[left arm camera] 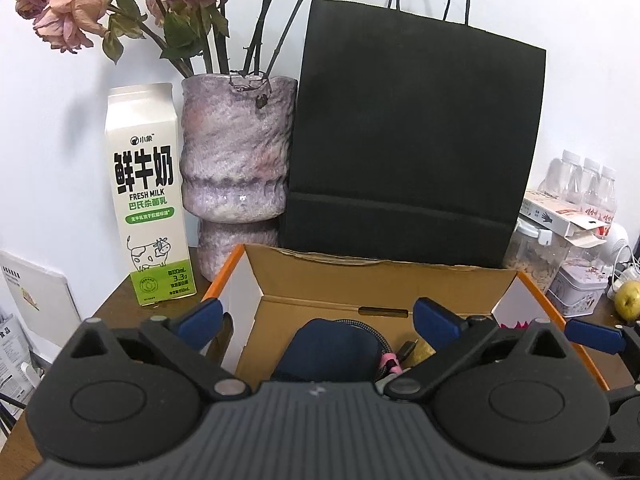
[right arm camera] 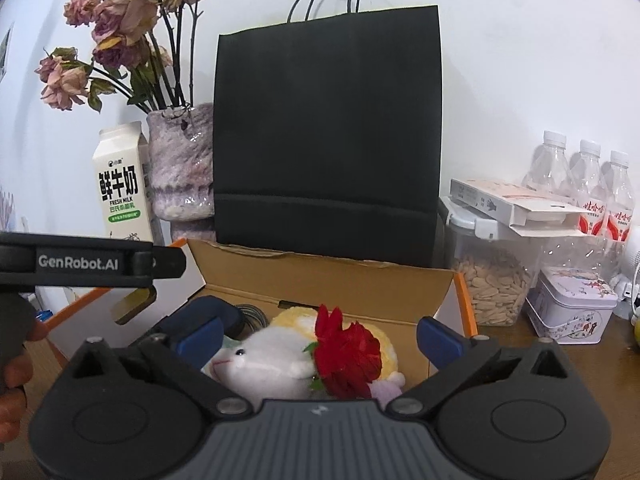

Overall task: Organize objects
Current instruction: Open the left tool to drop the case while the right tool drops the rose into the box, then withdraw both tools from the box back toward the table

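Observation:
An open cardboard box (left arm camera: pixel 360 280) with orange edges stands on the wooden table; it also shows in the right wrist view (right arm camera: pixel 328 280). In it lie a dark blue pouch (left arm camera: pixel 332 348) with a braided cable, a white plush toy (right arm camera: pixel 268 364) and a red artificial flower (right arm camera: pixel 348 352). My left gripper (left arm camera: pixel 316 316) is open and empty above the box's left half. My right gripper (right arm camera: pixel 318 338) is open and empty above the plush toy and flower. The left gripper's body (right arm camera: pixel 80 262) crosses the left of the right wrist view.
Behind the box stand a black paper bag (left arm camera: pixel 412 152), a purple vase (left arm camera: pixel 236 168) of dried roses and a milk carton (left arm camera: pixel 146 200). At right are a seed jar (right arm camera: pixel 492 276), a tin (right arm camera: pixel 572 304), water bottles (right arm camera: pixel 588 184) and a flat carton (right arm camera: pixel 512 200).

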Available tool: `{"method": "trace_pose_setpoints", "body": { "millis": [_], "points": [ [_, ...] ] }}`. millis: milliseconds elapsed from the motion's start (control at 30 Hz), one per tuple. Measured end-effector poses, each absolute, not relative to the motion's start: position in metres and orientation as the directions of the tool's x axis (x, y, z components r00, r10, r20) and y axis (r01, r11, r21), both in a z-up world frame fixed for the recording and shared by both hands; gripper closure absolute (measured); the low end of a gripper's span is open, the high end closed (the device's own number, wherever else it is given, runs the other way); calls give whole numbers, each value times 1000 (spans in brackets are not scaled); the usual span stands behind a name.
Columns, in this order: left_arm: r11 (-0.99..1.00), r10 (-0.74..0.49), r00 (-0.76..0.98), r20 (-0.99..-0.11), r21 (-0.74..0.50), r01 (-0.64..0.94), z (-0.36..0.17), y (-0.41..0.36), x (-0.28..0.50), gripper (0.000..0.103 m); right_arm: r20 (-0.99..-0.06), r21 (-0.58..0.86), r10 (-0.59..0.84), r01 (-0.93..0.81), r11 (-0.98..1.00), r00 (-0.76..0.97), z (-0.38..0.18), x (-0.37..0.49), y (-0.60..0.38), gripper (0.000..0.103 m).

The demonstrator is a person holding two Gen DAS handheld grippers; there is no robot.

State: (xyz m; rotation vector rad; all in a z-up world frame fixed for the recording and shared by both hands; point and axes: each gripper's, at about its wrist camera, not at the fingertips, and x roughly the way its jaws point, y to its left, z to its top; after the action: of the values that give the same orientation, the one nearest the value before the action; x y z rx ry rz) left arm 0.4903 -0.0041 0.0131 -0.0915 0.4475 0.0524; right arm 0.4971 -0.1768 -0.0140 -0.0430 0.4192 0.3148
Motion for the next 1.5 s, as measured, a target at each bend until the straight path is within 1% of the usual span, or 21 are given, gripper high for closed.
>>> {"method": "trace_pose_setpoints", "body": {
  "millis": [767, 1167, 1500],
  "points": [
    [995, 16, 902, -432, -85, -58, 18, -5, 468, 0, -426, 49, 316, -327, 944, 848, -7, 486, -177, 0],
    [996, -19, 908, -418, -91, -21, 23, -2, 420, 0, -404, 29, 326, -345, 938, 854, 0, 446, -187, 0],
    [997, -43, 904, -424, -71, 13, 14, -1, 375, 0, -407, 19, 330, -354, 935, 852, -5, 412, -199, 0]
  ]
}}
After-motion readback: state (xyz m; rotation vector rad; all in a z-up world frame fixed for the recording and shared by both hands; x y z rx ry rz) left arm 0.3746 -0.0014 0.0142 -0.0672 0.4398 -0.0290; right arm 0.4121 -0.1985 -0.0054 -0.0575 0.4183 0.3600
